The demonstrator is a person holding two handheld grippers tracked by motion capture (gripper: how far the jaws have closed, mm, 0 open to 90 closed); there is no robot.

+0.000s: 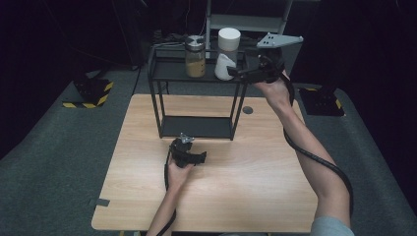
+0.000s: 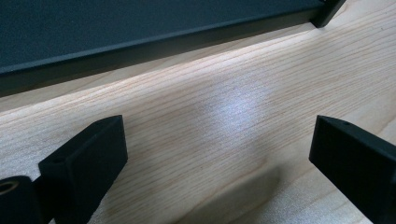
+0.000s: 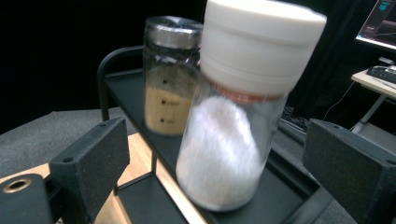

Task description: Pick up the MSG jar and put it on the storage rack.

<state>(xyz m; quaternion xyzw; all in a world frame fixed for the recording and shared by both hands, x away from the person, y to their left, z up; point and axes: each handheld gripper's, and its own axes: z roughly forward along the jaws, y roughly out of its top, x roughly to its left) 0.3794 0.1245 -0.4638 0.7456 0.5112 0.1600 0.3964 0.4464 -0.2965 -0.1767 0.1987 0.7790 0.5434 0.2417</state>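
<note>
Up on the top shelf of the black rack (image 1: 167, 73), the white-lidded jar (image 1: 227, 54) of white powder stood at the right, just beside a glass jar (image 1: 195, 56) of tan powder. The right gripper (image 1: 235, 73) was at the white-lidded jar, its jaws spread wide on either side of it and not pressing it. Near the front of the wooden table (image 1: 246, 182), the left gripper (image 1: 196, 156) lay low with its jaws also spread, nothing between them.

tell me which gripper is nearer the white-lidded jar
Right. The right gripper is up at the shelf's top tier, open jaws just beside the white-lidded jar. The left gripper rests low on the table, in front of the shelf.
</note>
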